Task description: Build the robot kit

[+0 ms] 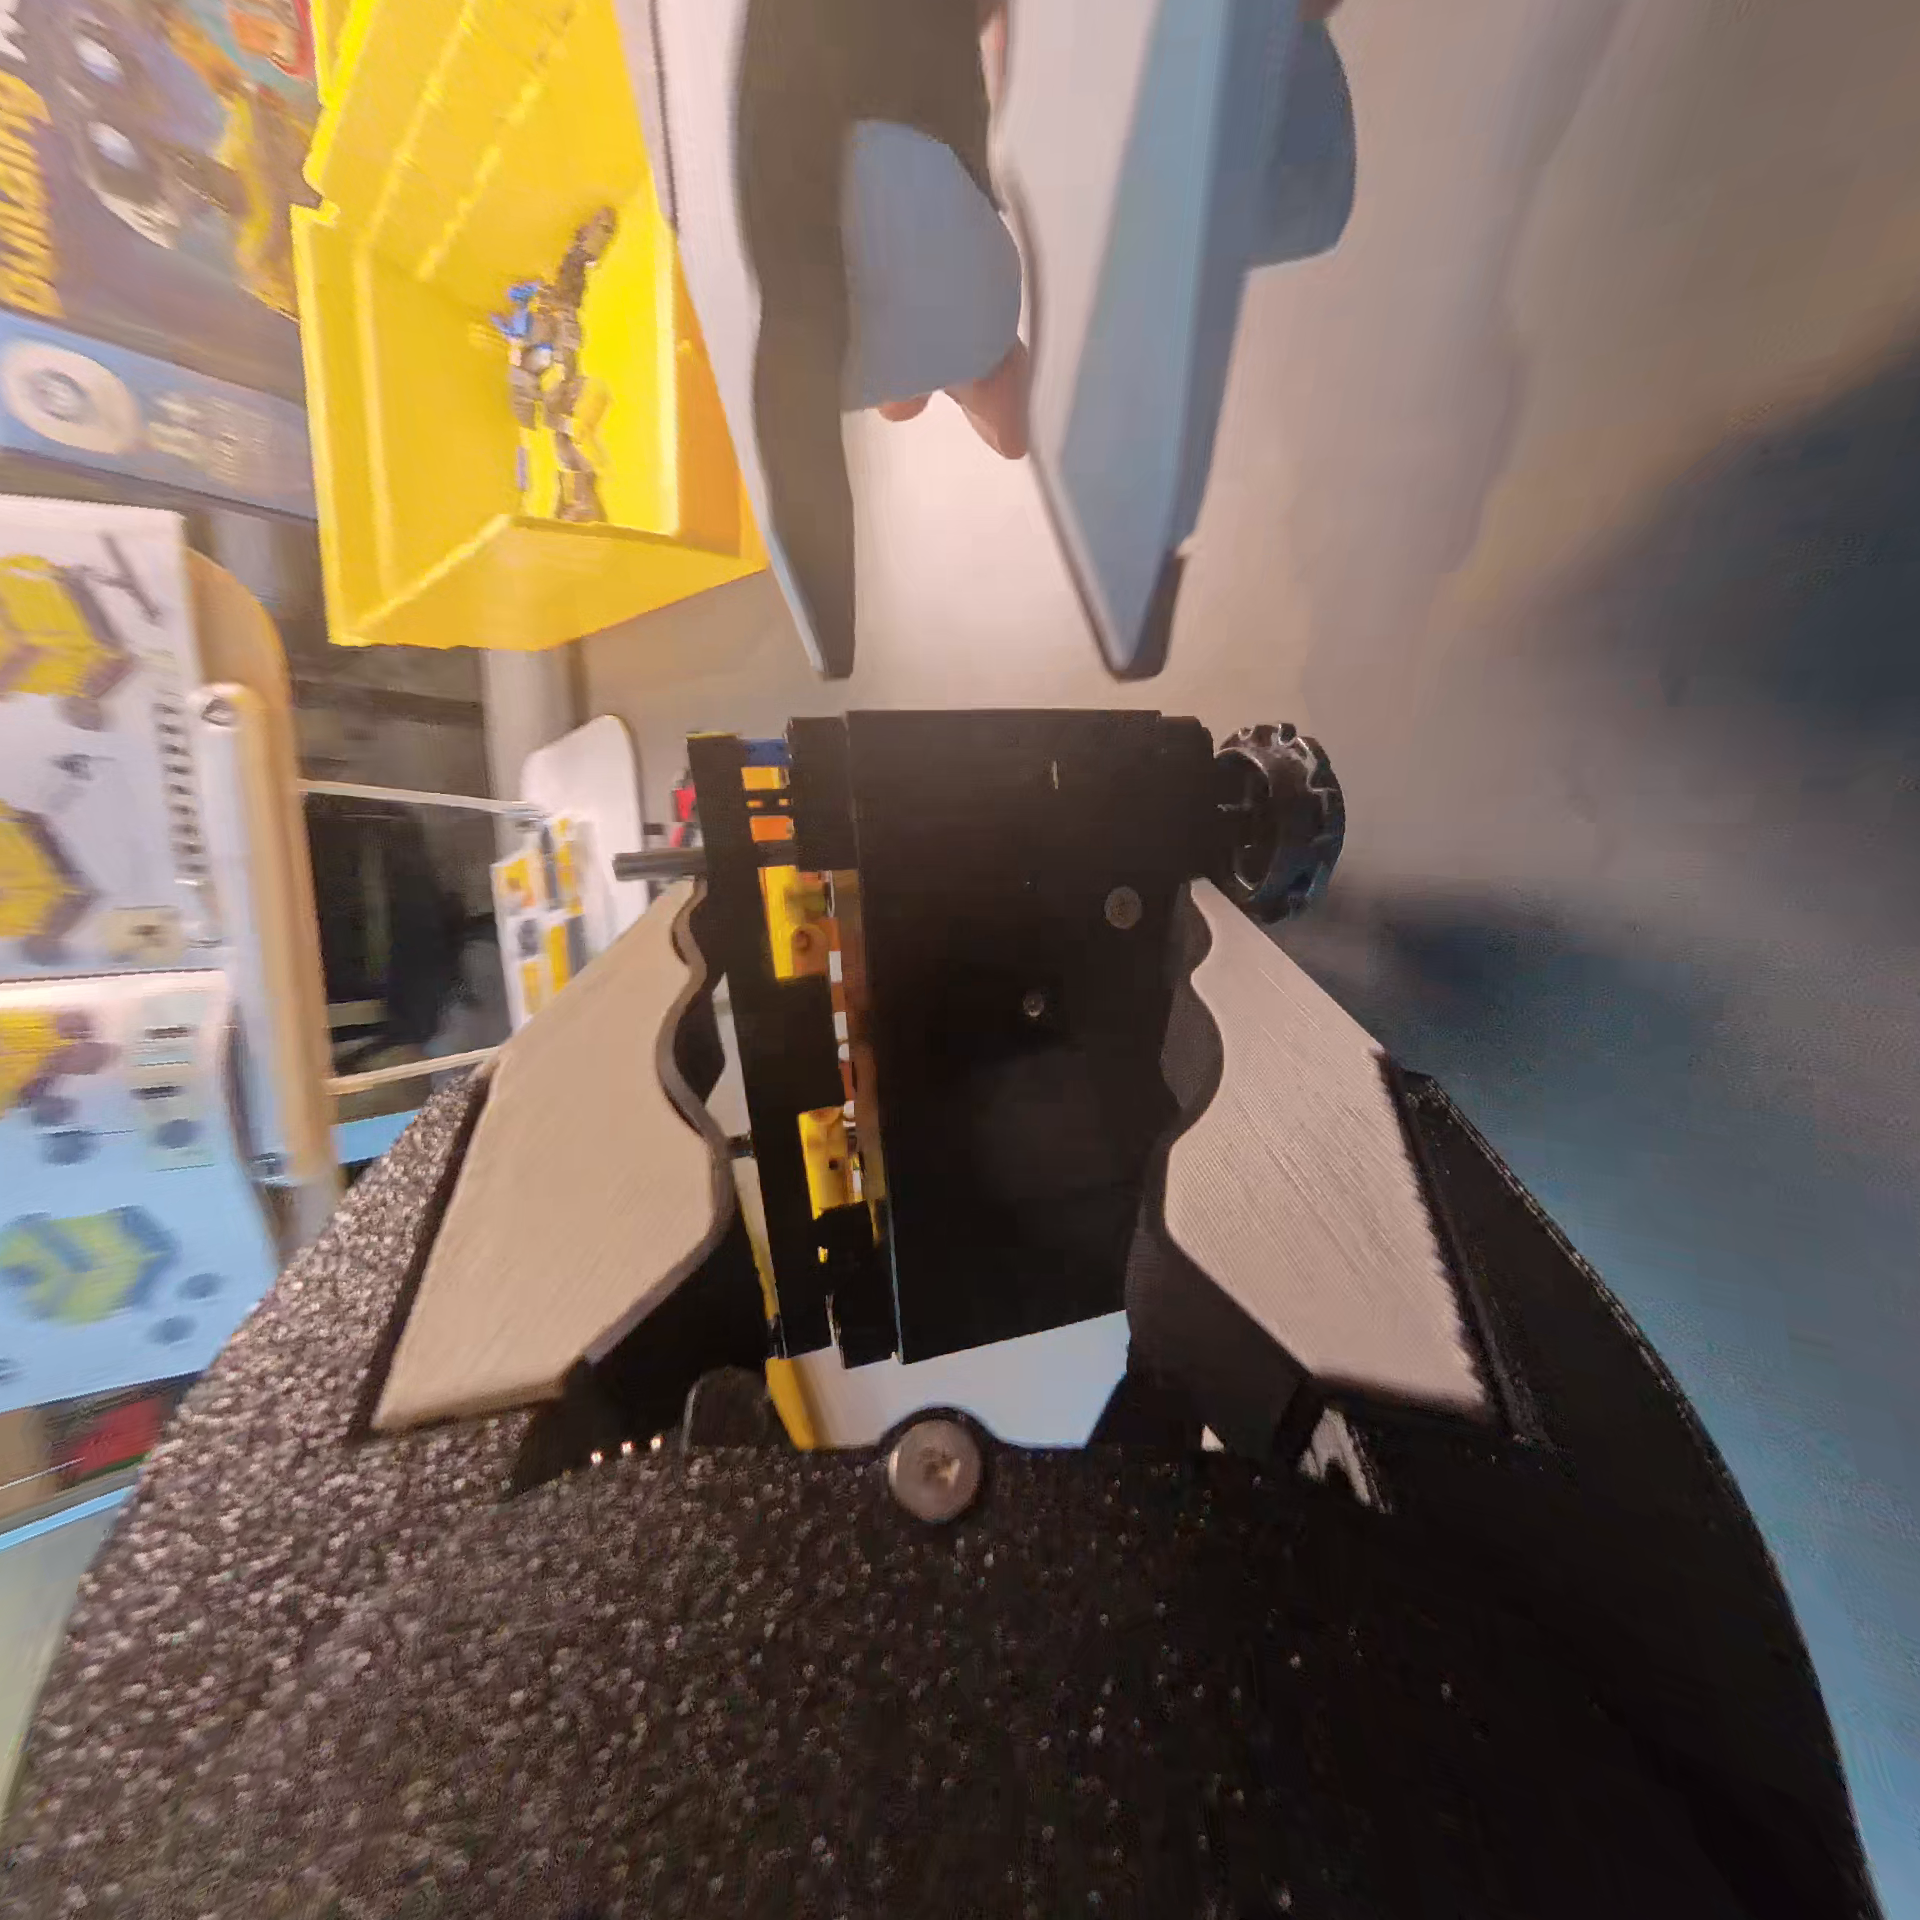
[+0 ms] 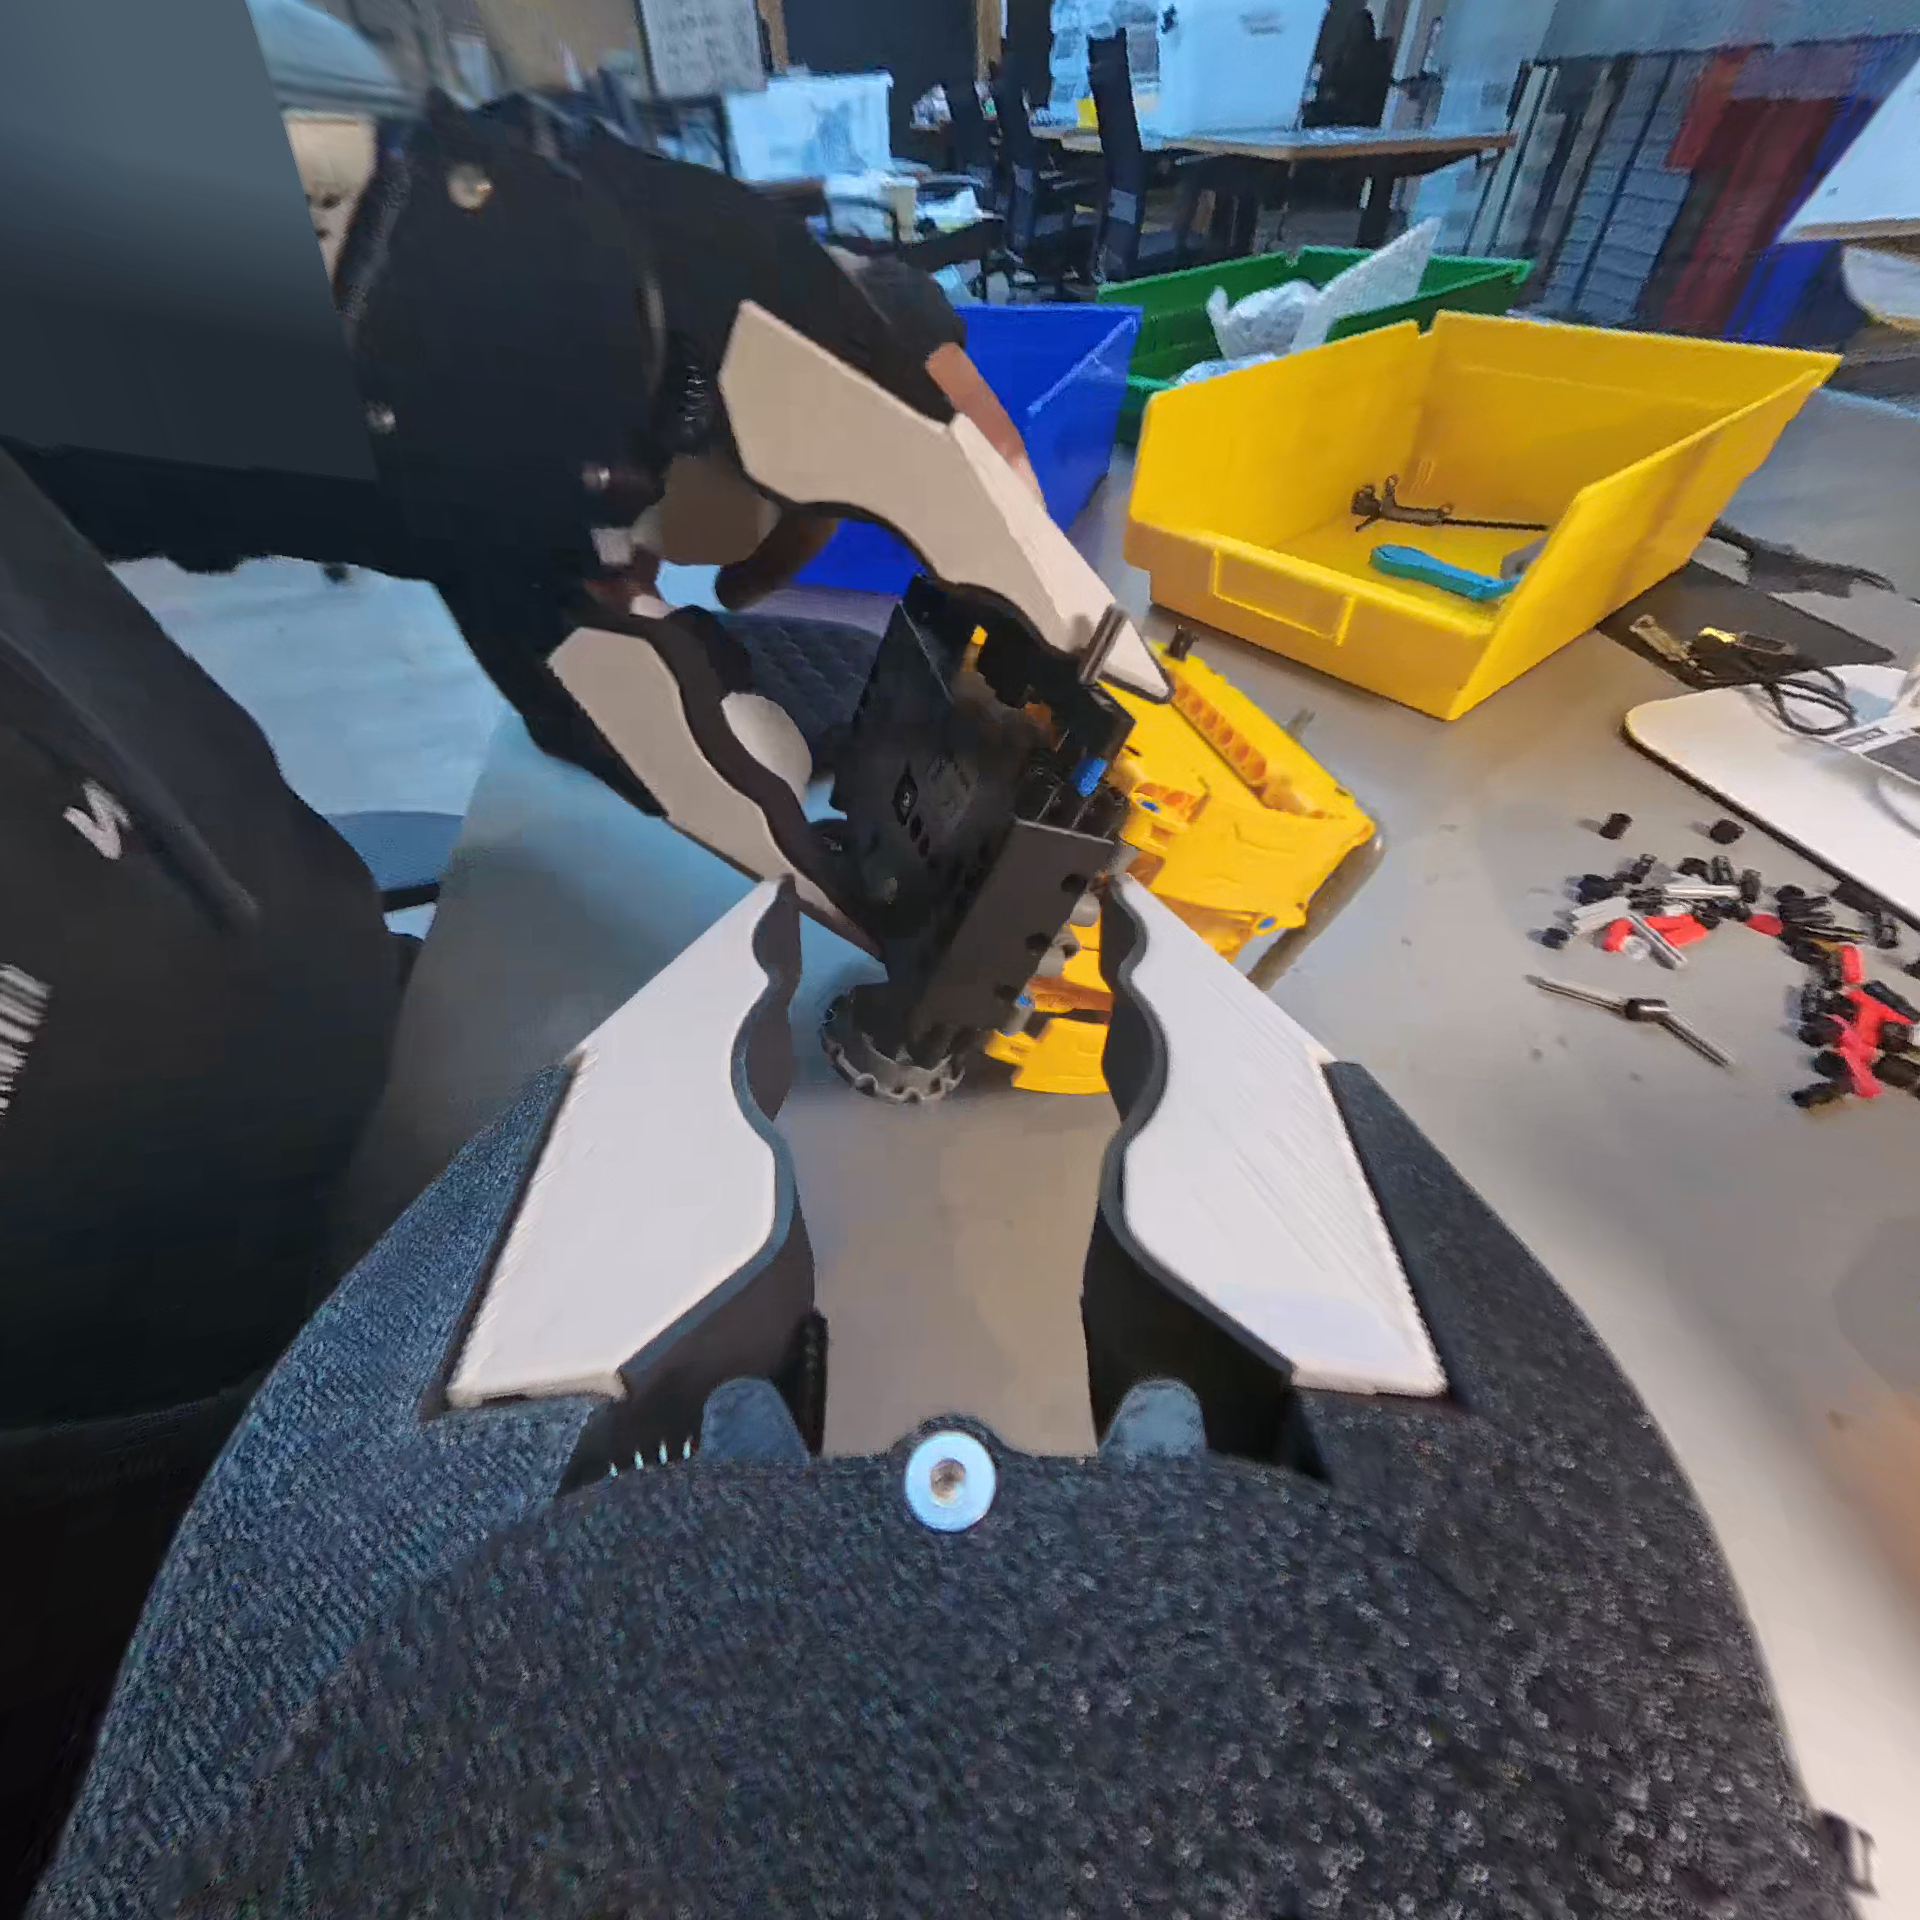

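My left gripper (image 1: 940, 914) is shut on a black and yellow brick-built model (image 1: 997, 1039), one pale finger on each side. A black toothed wheel (image 1: 1283, 821) sticks out of the model's end. In the right wrist view the left gripper (image 2: 977, 790) holds the model (image 2: 966, 821) tilted, with the wheel (image 2: 894, 1049) low against the grey table (image 2: 1455, 1195). My right gripper (image 2: 945, 935) is open and empty, its fingertips either side of the model's lower end near the wheel. It also shows in the left wrist view (image 1: 982, 665), open, just beyond the model.
A yellow bin (image 2: 1299, 613) with a blue tool (image 2: 1444, 571) stands at the back right, with blue (image 2: 1049, 353) and green (image 2: 1164, 332) bins behind. Loose black and red small parts (image 2: 1745, 925) lie at right by a white board (image 2: 1745, 758). Printed booklets (image 1: 94, 935) stand left. My hands' fingertips stand some 4 centimeters from each other.
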{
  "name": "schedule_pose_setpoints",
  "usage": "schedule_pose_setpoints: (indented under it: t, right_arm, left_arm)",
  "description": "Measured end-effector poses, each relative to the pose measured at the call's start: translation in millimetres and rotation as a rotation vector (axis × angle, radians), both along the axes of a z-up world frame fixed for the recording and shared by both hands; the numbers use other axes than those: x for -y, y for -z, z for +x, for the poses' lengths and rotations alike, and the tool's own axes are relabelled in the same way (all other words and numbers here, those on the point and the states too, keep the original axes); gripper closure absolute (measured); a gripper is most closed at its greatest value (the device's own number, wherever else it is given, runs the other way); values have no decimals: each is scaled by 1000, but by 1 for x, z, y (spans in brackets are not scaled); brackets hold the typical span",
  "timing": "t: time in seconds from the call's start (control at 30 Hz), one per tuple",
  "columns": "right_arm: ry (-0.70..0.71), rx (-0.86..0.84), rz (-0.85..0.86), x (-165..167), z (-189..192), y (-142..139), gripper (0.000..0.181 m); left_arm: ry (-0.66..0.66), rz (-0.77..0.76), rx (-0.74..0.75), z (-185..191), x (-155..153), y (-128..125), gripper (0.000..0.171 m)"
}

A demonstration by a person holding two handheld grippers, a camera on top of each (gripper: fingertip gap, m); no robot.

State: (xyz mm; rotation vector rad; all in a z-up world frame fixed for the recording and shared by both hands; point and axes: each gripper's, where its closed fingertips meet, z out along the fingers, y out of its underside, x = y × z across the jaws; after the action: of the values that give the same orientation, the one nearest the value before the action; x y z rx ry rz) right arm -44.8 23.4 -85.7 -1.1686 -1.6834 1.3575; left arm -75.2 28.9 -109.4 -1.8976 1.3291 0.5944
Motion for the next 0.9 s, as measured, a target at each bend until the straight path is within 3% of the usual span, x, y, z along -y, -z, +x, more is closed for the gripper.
schedule_pose_setpoints:
  t: [0.07,0.2,0.27,0.37,0.5,0.6,0.73,0.8,0.9]
  right_arm:
    - [28,12,63,3,-1,10,128]
    - [88,16,160,-3,-1,23,147]
    - [87,19,175,-3,1,25,155]
    - [82,25,198,-6,3,25,166]
    - [157,58,306,-33,4,28,171]
    - [137,57,215,-35,6,14,163]
    - [101,82,35,-23,8,-3,150]
    - [93,131,-56,-20,11,-7,139]
    - [88,195,-122,-20,15,-15,133]
  left_arm:
    - [1,84,-72,6,0,6,87]
    - [-7,68,45,24,11,8,87]
    - [1,12,196,32,22,-1,86]
    - [46,-45,552,44,41,-46,91]
    - [-38,-136,829,-1,45,-84,82]
    - [-109,-243,1013,-46,32,-65,79]
    - [-42,-462,1241,-47,29,-23,67]
    - [10,-484,1251,-32,34,-16,58]
    - [5,-499,1131,-15,51,-8,63]
